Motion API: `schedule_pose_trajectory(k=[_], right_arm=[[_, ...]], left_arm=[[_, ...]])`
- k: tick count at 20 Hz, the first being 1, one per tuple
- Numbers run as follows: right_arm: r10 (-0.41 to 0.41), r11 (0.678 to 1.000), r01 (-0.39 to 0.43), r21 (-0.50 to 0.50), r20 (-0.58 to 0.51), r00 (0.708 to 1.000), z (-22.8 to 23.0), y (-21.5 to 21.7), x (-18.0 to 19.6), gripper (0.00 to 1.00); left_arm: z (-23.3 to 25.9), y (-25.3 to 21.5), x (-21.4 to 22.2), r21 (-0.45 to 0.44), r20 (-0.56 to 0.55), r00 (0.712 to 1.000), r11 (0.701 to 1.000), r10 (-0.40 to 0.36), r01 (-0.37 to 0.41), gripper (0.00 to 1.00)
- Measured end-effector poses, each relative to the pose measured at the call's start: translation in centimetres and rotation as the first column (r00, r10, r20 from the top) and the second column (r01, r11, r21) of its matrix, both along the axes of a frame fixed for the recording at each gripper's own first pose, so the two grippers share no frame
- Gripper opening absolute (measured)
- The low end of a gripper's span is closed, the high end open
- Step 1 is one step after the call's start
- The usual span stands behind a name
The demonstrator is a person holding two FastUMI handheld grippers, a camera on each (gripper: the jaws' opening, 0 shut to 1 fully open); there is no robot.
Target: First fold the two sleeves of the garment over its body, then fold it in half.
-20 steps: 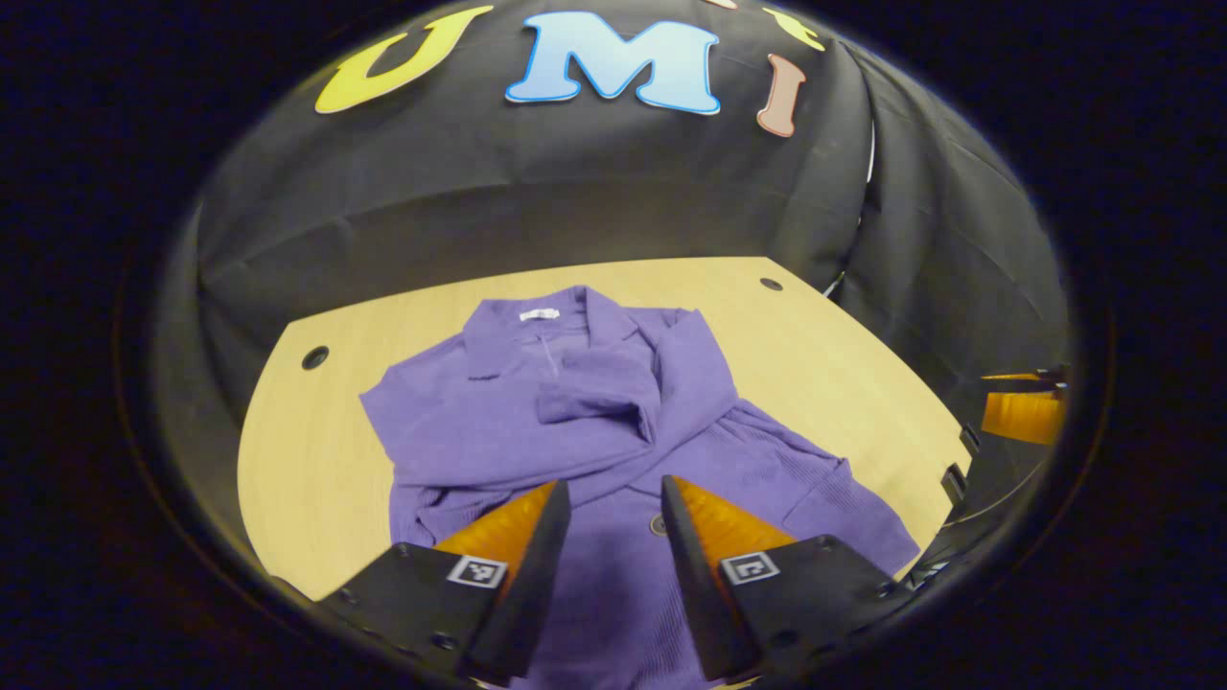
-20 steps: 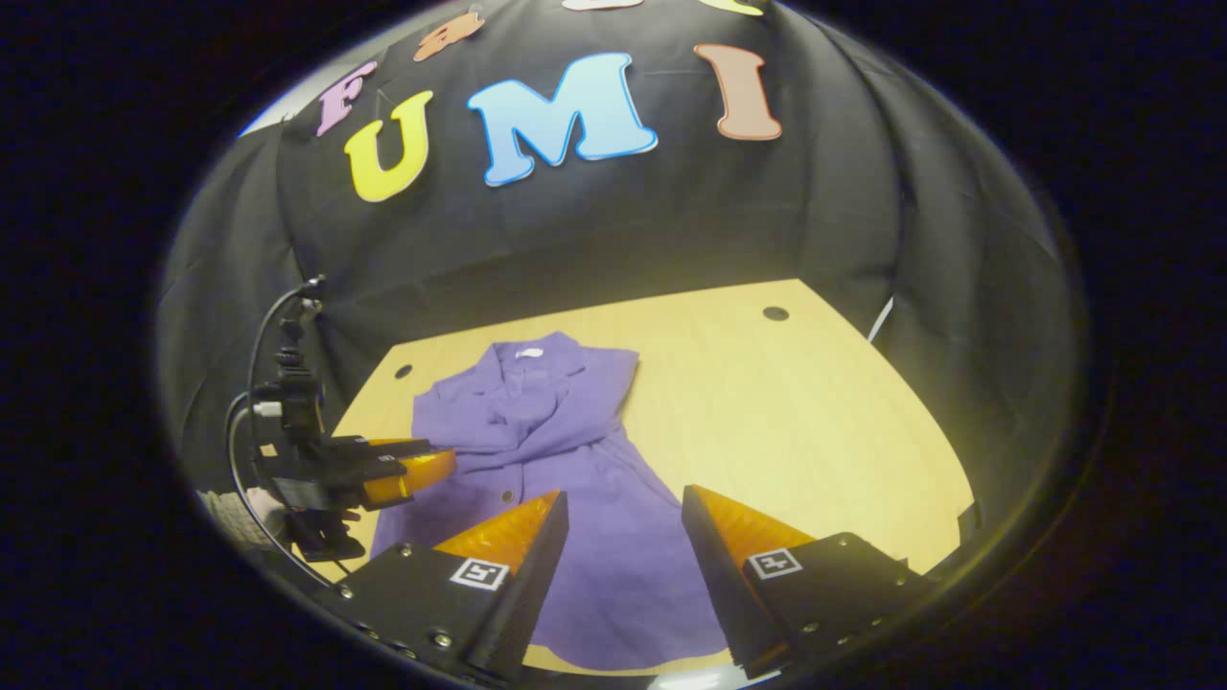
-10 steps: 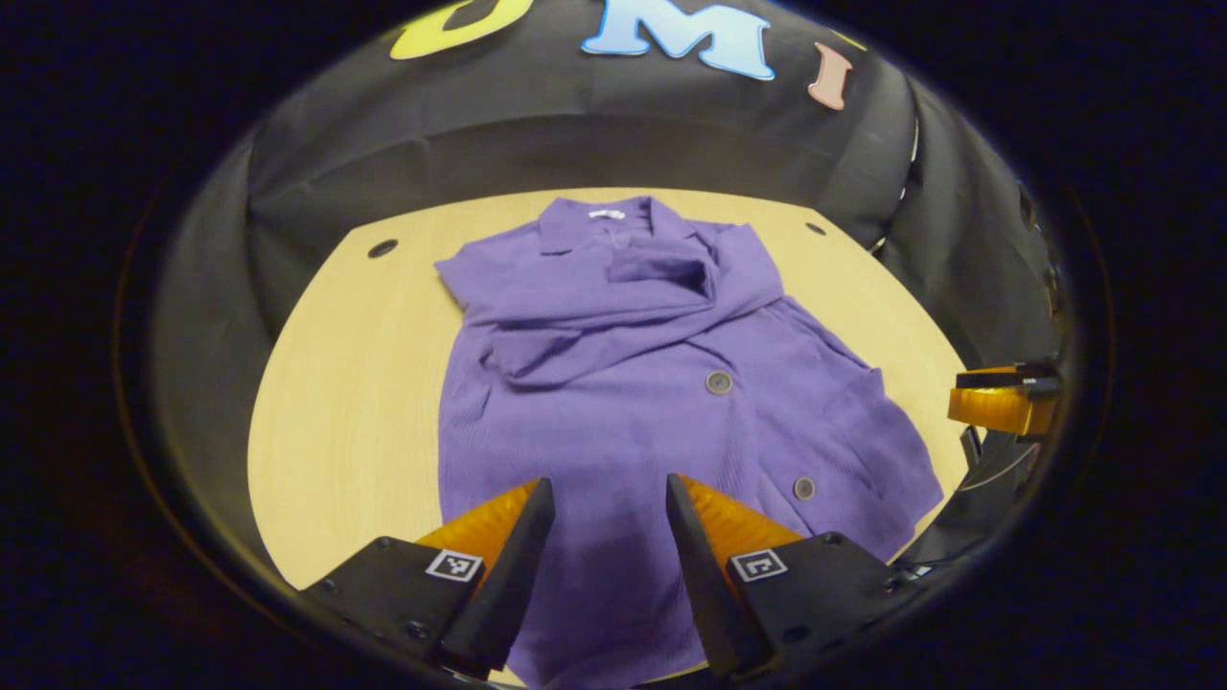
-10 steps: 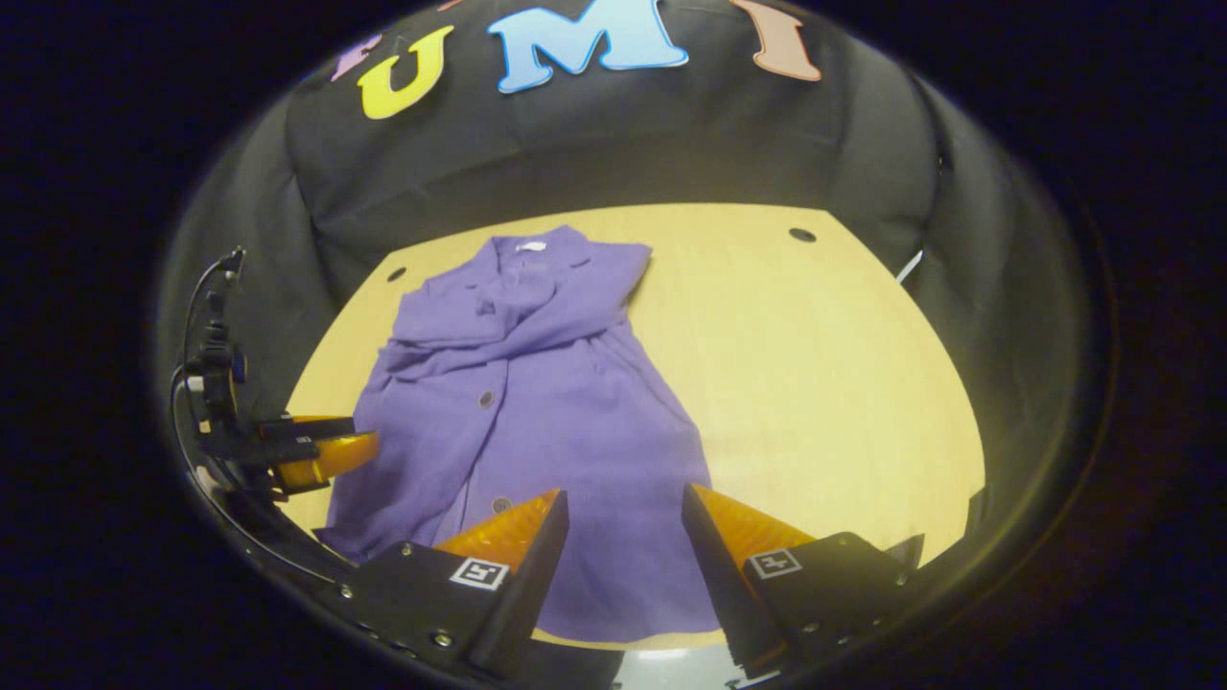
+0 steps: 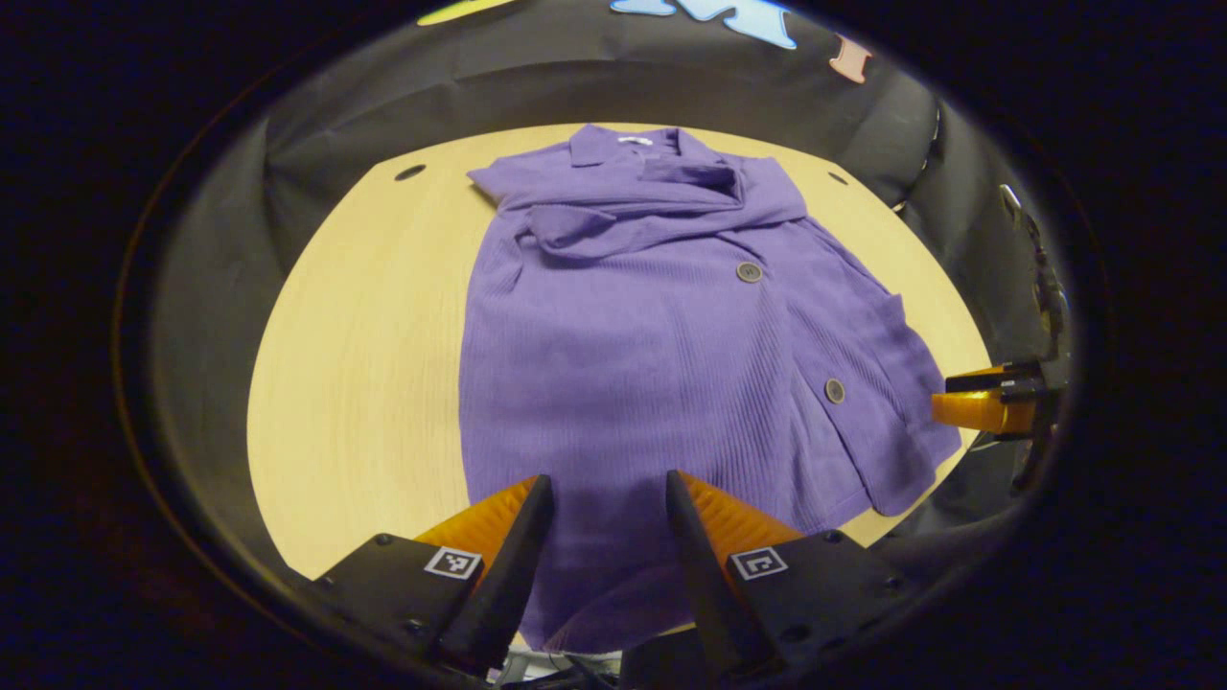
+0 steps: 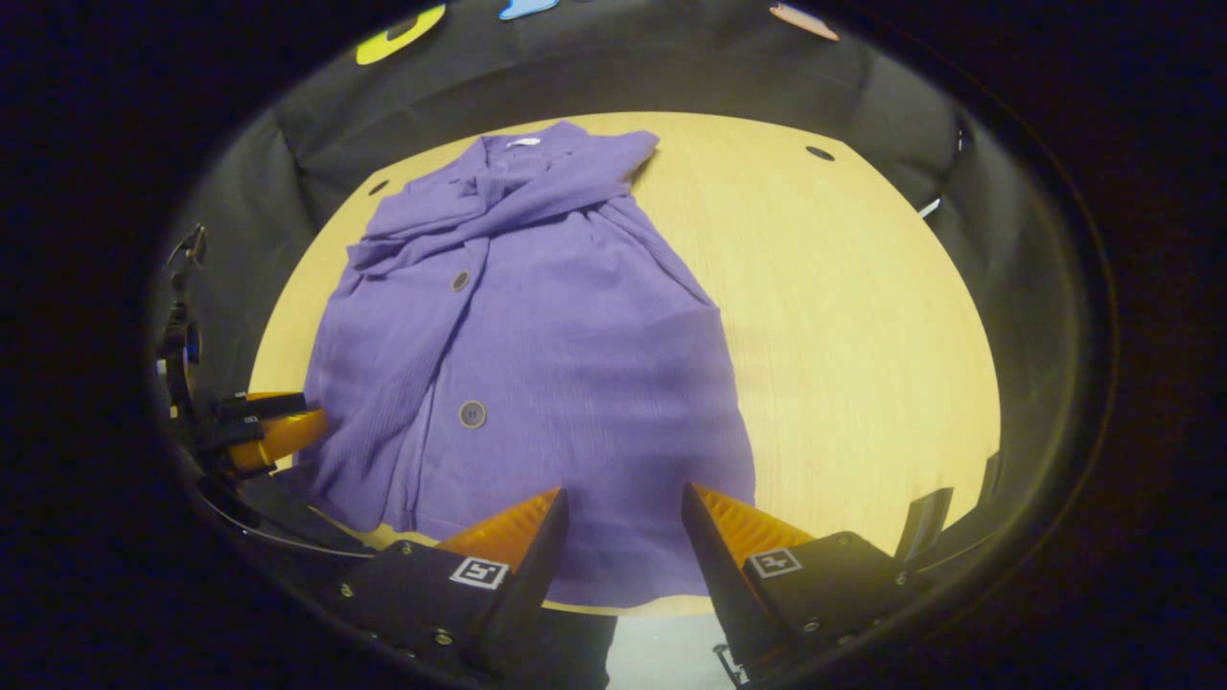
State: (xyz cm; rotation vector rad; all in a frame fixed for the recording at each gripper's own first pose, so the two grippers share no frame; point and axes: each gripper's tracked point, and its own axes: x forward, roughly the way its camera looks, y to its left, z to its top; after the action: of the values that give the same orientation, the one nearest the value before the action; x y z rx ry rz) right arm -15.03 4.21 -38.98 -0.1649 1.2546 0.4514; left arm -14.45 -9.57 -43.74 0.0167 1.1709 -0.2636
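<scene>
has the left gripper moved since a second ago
Yes. The left gripper has pulled back toward the near edge of the table: the cardigan hem now lies between its open fingers.

One purple garment [image 5: 652,364] lies on one wooden surface [image 5: 364,364], with two buttons [image 5: 749,272] showing on the garment's front; two tools, left [image 5: 602,491] and right [image 6: 623,503]

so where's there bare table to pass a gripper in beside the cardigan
The widest bare stretch of table lies on the right gripper's side, between the cardigan and the booth wall. A narrower strip runs along the other edge. The hem is crowded: both the left gripper and right gripper hang open over it.
</scene>
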Motion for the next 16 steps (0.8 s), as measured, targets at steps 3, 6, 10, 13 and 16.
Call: schedule_pose_trajectory(k=[3,6,10,13,16], right_arm=[[-0.007,0.999,0.005,-0.035,-0.042,0.999,-0.7,-0.2,-0.9,0.75],[0.001,0.997,-0.007,-0.077,-0.073,0.997,-1.5,-0.2,-1.2,0.74],[0.017,0.993,-0.033,-0.116,-0.133,0.991,-2.7,-0.3,-2.2,0.74],[0.045,0.986,-0.069,-0.151,-0.159,0.986,-3.3,-0.6,-2.6,0.8],[0.034,0.984,-0.068,-0.166,-0.199,0.979,-3.5,-0.5,-2.6,0.79]], left_arm=[[-1.1,1.4,-1.4,0.038,-0.073,0.997,0.999,0.017,-0.014,0.8],[-1.7,2.1,-1.7,0.055,-0.119,0.992,0.998,0.037,-0.03,0.74],[-2.5,1.8,-2.2,0.118,-0.166,0.986,0.993,-0.005,0.025,0.82],[-2.4,1.7,-1.8,0.121,-0.193,0.981,0.993,0.011,0.013,0.82],[-2.5,1.7,-1.9,0.132,-0.225,0.974,0.991,0.009,0.021,0.82]])
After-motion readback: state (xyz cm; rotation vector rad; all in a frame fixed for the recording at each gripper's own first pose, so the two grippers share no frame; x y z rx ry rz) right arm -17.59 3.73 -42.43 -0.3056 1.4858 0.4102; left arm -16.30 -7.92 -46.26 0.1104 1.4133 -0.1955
